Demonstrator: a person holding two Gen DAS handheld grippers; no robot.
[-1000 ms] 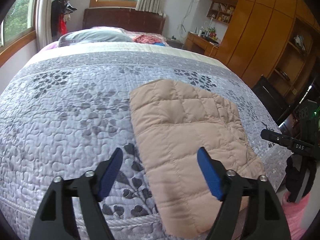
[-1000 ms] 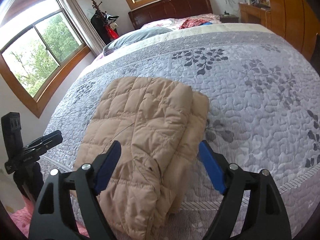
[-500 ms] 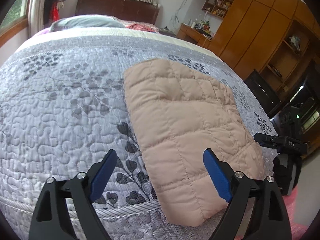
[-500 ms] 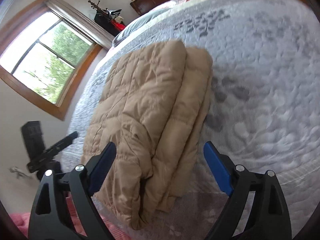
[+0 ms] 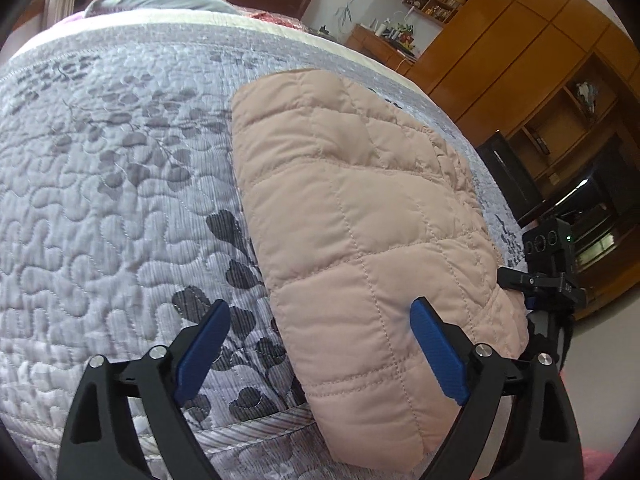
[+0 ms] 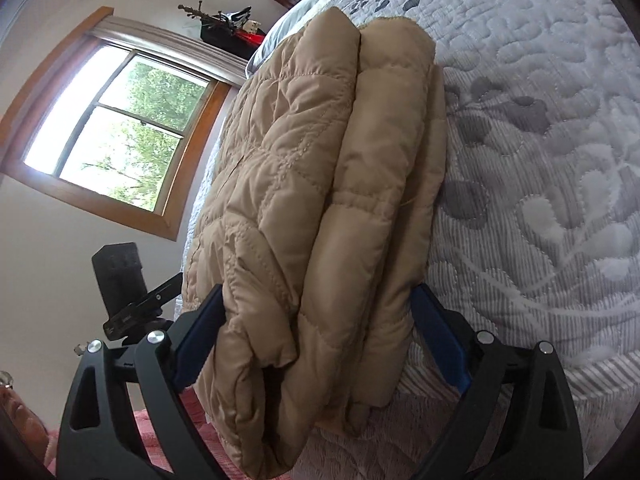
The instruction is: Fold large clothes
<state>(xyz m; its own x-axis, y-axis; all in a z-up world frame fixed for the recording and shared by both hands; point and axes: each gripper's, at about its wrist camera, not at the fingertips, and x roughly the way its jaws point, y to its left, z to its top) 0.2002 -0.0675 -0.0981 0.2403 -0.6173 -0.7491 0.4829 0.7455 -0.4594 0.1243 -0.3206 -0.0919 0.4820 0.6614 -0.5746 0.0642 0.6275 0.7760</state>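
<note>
Just ahead of both grippers, at the near edge of the bed (image 5: 100, 208), we find the quilted jacket (image 5: 352, 216) lying folded lengthwise into a long stack, its near end overhanging the edge of the grey floral bedspread (image 6: 552, 168). We judge it was laid this way so its short end can be reached from where we stand, and so the next fold can carry that end away from us along the length of the stack. The right gripper (image 6: 320, 332) stands wide open and straddles the near end of the stack: the folded layers sit between its blue fingers (image 6: 438, 340), the left pad against or just beside the outer quilted layer, the right one close to the smoother inner layer. We cannot tell whether either pad presses the cloth; nothing is clamped yet. The left gripper (image 5: 320, 354) is likewise spread wide and holds nothing; its right finger lies over the jacket's near end, touching or just above it, while its left finger hangs over bare bedspread beside the jacket. A black camera on a stand (image 5: 548, 264) sits off to the right of the left gripper, past the bed corner. Our reading: lengthwise folds done, end grasp pending.
</note>
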